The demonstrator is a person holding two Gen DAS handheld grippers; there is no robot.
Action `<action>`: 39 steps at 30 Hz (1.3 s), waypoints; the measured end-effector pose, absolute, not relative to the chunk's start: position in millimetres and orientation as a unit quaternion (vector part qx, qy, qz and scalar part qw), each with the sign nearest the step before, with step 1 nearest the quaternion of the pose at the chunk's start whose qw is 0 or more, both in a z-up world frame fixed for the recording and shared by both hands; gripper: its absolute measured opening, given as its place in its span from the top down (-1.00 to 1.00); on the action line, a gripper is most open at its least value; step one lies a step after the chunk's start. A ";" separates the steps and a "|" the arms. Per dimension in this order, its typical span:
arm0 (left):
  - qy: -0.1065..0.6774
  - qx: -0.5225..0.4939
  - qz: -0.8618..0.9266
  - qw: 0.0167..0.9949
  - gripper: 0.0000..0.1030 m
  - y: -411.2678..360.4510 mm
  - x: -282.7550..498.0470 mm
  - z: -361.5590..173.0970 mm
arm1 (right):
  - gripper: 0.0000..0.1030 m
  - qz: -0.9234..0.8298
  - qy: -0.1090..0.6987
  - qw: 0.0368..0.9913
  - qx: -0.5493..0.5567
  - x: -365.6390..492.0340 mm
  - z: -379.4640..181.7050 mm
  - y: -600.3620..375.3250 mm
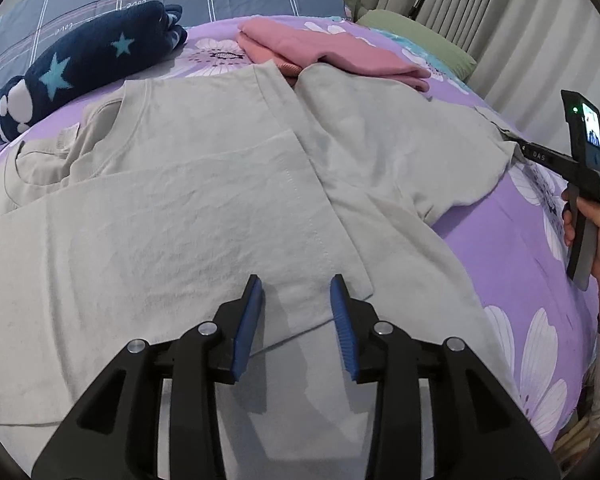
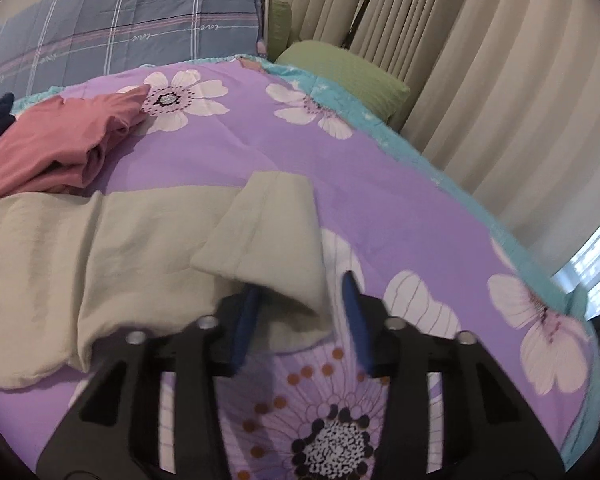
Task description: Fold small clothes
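In the left wrist view, a pale grey T-shirt (image 1: 204,184) lay flat on the purple floral bedspread (image 1: 512,248), one side panel already folded across its front. The left gripper (image 1: 296,292) hovered over that panel's lower edge, fingers spread and holding nothing, probably having just laid the flap down. Beyond the shirt's collar end lay a folded pink garment (image 1: 332,56) and a navy star-patterned garment (image 1: 72,72), seemingly finished pieces set aside. At the shirt's far sleeve, the right gripper (image 1: 516,152) touched the cloth.

In the blurred right wrist view, the right gripper (image 2: 300,296) had its fingers spread around the T-shirt sleeve (image 2: 272,232), apparently poised to pinch it for the opposite fold.
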State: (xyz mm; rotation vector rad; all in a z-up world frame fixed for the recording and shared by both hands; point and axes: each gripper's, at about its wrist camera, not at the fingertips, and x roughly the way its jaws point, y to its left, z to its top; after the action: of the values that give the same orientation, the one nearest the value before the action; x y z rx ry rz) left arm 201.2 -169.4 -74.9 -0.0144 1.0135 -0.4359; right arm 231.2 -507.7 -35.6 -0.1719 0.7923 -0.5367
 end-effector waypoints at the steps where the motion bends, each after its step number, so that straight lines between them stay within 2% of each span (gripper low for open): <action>1: 0.480 -0.004 -0.207 0.853 0.28 -170.0 200.2 -74.8 | 0.71 -0.263 0.376 0.884 -0.087 232.2 -34.1 -507.3; 2: 0.479 -0.002 -0.206 0.853 0.28 -170.5 199.7 -74.6 | 0.91 -0.266 0.372 0.885 -0.087 234.1 -33.2 -508.2; 3: 0.478 -0.002 -0.206 0.854 0.27 -170.1 199.1 -74.4 | 0.95 -0.263 0.370 0.888 -0.080 234.8 -30.3 -508.9; 5: 0.478 -0.008 -0.209 0.853 0.25 -167.5 198.9 -73.4 | 0.95 -0.245 0.359 0.900 -0.045 231.9 -20.2 -508.8; 10: 0.490 -0.052 -0.235 0.838 -0.06 -152.0 205.5 -69.6 | 0.95 -0.155 0.348 0.924 0.027 225.4 1.6 -485.8; 15: 0.487 -0.091 -0.235 0.836 -0.14 -133.3 208.6 -61.4 | 0.95 -0.008 0.356 0.929 0.097 218.6 15.8 -427.5; 21: 0.465 -0.127 -0.243 0.842 -0.18 -109.8 203.3 -53.5 | 0.95 0.201 0.329 0.904 0.187 204.4 48.2 -350.0; 25: 0.456 -0.155 -0.239 0.843 -0.22 -86.7 197.8 -51.3 | 0.94 0.231 0.354 0.896 0.133 198.6 38.8 -302.5; 30: 0.465 -0.233 -0.265 0.812 -0.24 -68.1 195.2 -57.8 | 0.94 0.212 0.444 0.866 0.088 190.8 -27.9 -272.5; 34: 0.478 -0.239 -0.273 0.800 -0.24 -73.9 193.7 -60.9 | 0.93 0.181 0.477 0.859 0.043 179.0 -59.8 -269.6; 38: 0.476 -0.221 -0.265 0.809 -0.24 -81.6 195.1 -57.9 | 0.78 0.173 0.469 0.866 -0.037 163.8 -61.2 -261.2; 39: 0.475 -0.217 -0.261 0.812 -0.24 -81.6 195.0 -58.8 | 0.62 0.172 0.463 0.868 -0.055 160.1 -58.7 -257.8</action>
State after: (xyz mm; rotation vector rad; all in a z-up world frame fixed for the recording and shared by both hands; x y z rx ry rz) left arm 195.0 -81.6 -58.8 -0.4638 1.0143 -0.5570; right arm 160.1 -257.8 -58.7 -0.1141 0.9681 0.3596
